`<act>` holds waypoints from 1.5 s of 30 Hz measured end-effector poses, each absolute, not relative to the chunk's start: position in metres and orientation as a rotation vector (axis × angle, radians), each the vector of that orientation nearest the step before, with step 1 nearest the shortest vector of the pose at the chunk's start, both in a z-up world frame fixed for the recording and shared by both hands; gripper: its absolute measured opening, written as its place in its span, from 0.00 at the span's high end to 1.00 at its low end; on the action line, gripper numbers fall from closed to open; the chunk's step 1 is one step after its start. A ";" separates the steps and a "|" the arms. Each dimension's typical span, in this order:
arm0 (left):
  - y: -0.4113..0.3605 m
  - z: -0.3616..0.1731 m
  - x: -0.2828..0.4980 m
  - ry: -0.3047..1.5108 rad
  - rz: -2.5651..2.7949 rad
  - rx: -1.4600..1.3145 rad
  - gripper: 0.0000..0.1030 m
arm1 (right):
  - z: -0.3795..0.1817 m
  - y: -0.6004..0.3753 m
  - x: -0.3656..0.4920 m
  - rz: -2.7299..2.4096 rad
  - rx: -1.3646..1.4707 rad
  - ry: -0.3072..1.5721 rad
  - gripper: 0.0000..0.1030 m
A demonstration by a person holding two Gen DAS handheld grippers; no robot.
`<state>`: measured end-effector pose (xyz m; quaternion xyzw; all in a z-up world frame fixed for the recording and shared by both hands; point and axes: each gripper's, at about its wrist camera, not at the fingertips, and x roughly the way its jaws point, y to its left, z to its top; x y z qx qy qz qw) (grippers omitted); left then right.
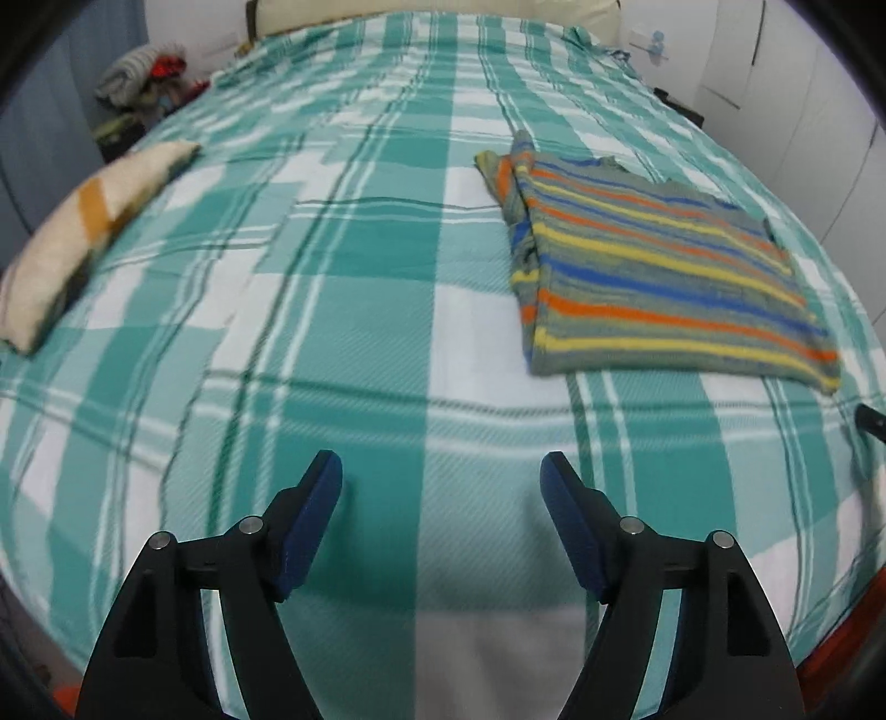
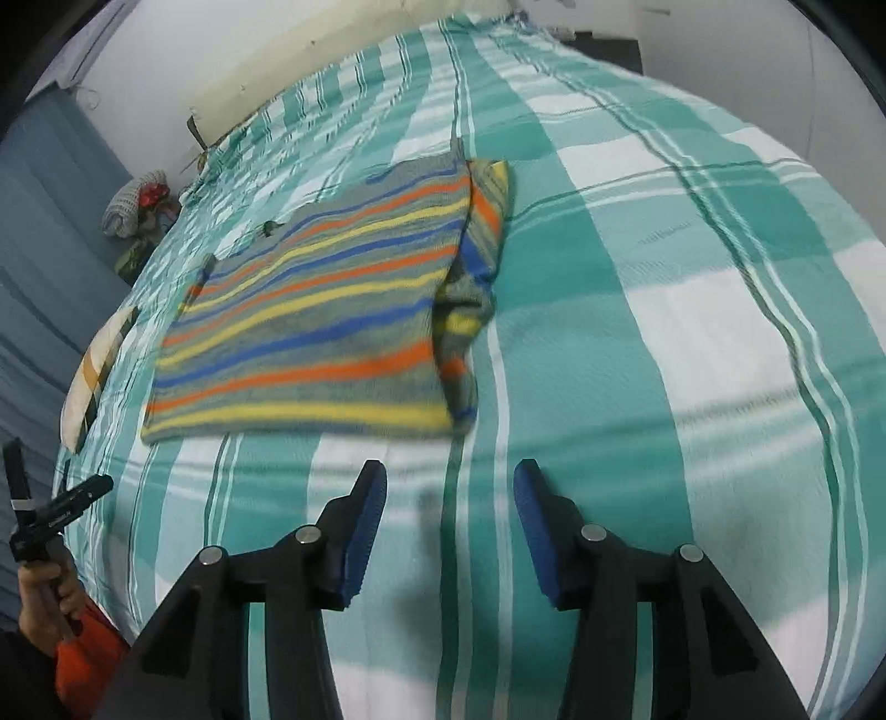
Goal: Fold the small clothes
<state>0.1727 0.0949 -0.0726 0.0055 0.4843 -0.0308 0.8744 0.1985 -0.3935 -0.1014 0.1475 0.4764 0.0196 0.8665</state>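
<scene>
A small striped sweater (image 1: pixel 659 266), grey with orange, yellow and blue bands, lies folded flat on the green and white plaid bedspread (image 1: pixel 343 310). It also shows in the right wrist view (image 2: pixel 315 315), with a sleeve bunched along its right side. My left gripper (image 1: pixel 441 471) is open and empty, above the bedspread, near and left of the sweater. My right gripper (image 2: pixel 449 482) is open and empty, just in front of the sweater's near hem. The left gripper also shows in the right wrist view (image 2: pixel 52 507), held in a hand at the left edge.
A folded cream cloth with an orange stripe (image 1: pixel 83 221) lies at the bed's left side. A pile of clothes (image 1: pixel 141 72) sits beyond the bed's far left corner. A cream headboard (image 1: pixel 432 14) and white cabinets (image 1: pixel 803 111) border the bed.
</scene>
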 end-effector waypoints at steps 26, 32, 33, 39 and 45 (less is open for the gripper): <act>0.034 -0.030 0.133 0.892 -0.096 0.179 0.24 | -0.096 -0.364 0.132 0.029 0.256 0.884 0.47; -0.030 -0.057 0.121 0.927 -0.264 0.307 0.23 | -0.095 -0.371 0.138 -0.009 0.316 0.866 0.30; -0.049 -0.062 0.121 0.928 -0.312 0.343 0.23 | -0.097 -0.373 0.140 0.001 0.332 0.874 0.30; -0.151 -0.057 0.140 0.831 -0.532 0.455 0.23 | -0.094 -0.410 0.170 0.042 0.431 0.873 0.30; -0.251 -0.079 0.188 0.801 -0.678 0.519 0.23 | -0.091 -0.465 0.247 0.131 0.566 0.903 0.30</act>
